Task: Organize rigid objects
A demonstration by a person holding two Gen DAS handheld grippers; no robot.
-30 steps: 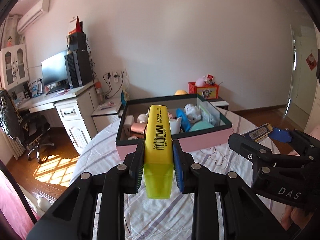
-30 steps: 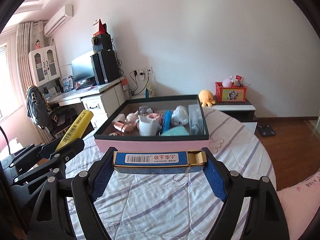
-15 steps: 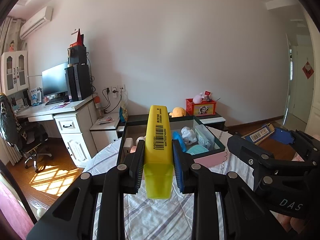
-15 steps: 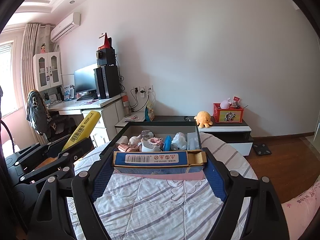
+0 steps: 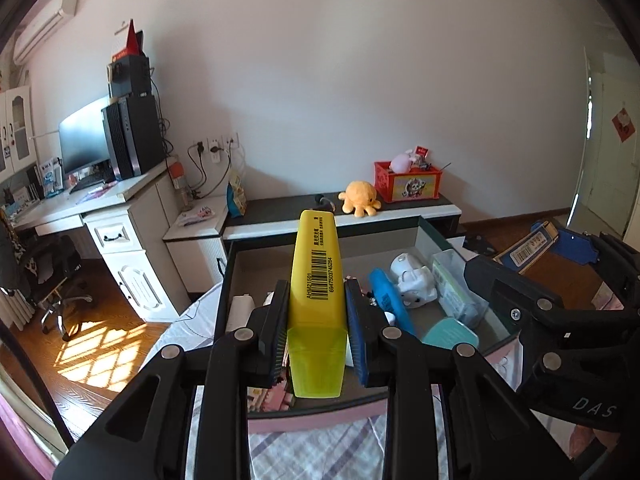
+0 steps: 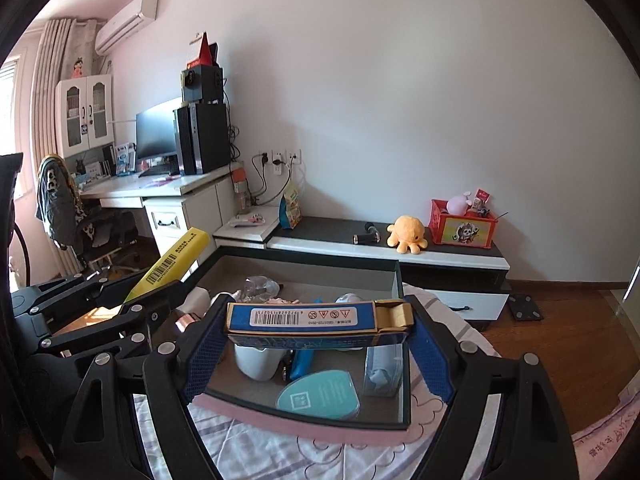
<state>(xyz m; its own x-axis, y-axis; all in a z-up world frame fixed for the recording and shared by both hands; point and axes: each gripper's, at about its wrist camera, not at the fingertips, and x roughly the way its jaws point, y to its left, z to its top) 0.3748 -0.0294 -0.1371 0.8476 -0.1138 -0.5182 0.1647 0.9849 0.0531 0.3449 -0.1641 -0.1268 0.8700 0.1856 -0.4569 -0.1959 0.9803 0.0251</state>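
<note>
My left gripper (image 5: pixel 317 312) is shut on a yellow highlighter (image 5: pixel 317 288) with a barcode and holds it upright over the near left part of the pink storage box (image 5: pixel 320 416). My right gripper (image 6: pixel 316 328) is shut on a long blue carton (image 6: pixel 316 316), held crosswise over the box (image 6: pixel 304 424). The box holds a white cup (image 6: pixel 260 362), a teal round case (image 6: pixel 320 396), a blue item (image 5: pixel 390 306) and a white figure (image 5: pixel 412 276). The highlighter also shows in the right wrist view (image 6: pixel 172 264), and the blue carton in the left wrist view (image 5: pixel 528 246).
The box stands on a round table with a striped cloth (image 6: pixel 248 444). Behind it is a low white and black cabinet (image 6: pixel 384 250) with an orange plush octopus (image 6: pixel 408 234) and a red toy crate (image 6: pixel 462 230). A desk with a monitor (image 6: pixel 156 136) is at left.
Both grippers have moved forward and now hang over the box's inside, each still holding its object. The box looks nearer and lower in both views.
</note>
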